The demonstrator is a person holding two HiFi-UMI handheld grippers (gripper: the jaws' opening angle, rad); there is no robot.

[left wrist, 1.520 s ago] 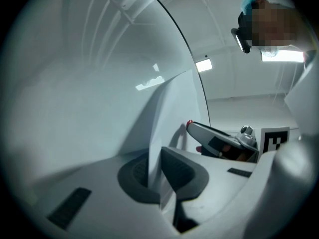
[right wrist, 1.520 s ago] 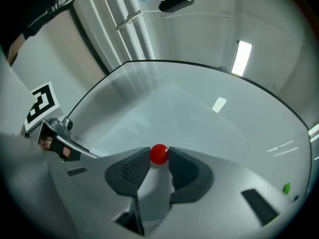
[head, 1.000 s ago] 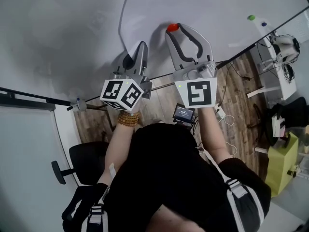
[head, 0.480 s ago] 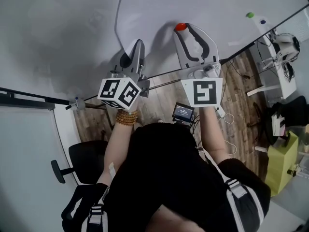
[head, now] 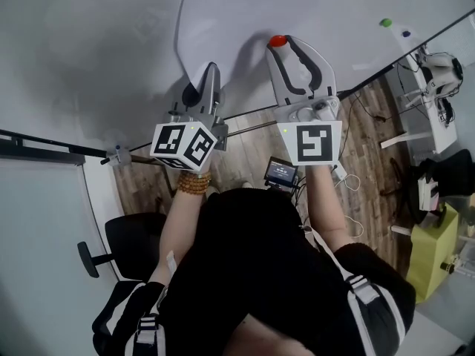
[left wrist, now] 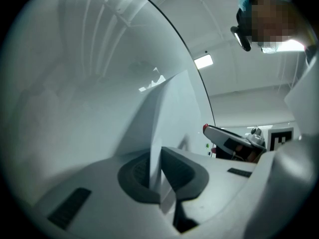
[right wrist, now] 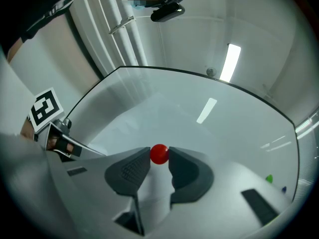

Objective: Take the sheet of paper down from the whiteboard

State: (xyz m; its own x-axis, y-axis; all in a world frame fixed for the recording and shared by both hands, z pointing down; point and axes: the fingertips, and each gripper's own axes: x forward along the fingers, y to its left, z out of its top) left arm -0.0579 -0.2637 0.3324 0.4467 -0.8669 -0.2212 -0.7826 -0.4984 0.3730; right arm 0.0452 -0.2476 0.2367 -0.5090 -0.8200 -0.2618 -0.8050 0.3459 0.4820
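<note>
The whiteboard (head: 89,50) is filling the upper part of the head view. The sheet of paper (head: 230,21) is lying against it, and the sheet's left edge is curling away from the board surface.

Left tongs (head: 214,69): the jaws are standing fully together and are pinching the lower left corner of the sheet. In the left gripper view, the thin edge of the sheet (left wrist: 155,153) is running straight between the two dark pads (left wrist: 137,176), and the rest of the sheet is rising from the left tongs (left wrist: 159,158) toward the board (left wrist: 75,83).

Right tongs (head: 282,45): the jaws are standing fairly wide and are clamping a red magnet (head: 277,41) at their tips. In the right gripper view, the red magnet (right wrist: 159,154) is sitting between the two pads (right wrist: 127,171) of the right tongs (right wrist: 159,159), touching both. The magnet is showing in front of the sheet (right wrist: 149,118); whether it is touching the sheet cannot be told.

Both tongs are pointing at the board side by side, the left one just beside the right one. A green magnet (head: 385,23) and a blue magnet (head: 405,33) are sitting on the board, well apart from the sheet, to the right. Below the board, a wooden floor (head: 371,117) and a black office chair (head: 122,247) are showing.
</note>
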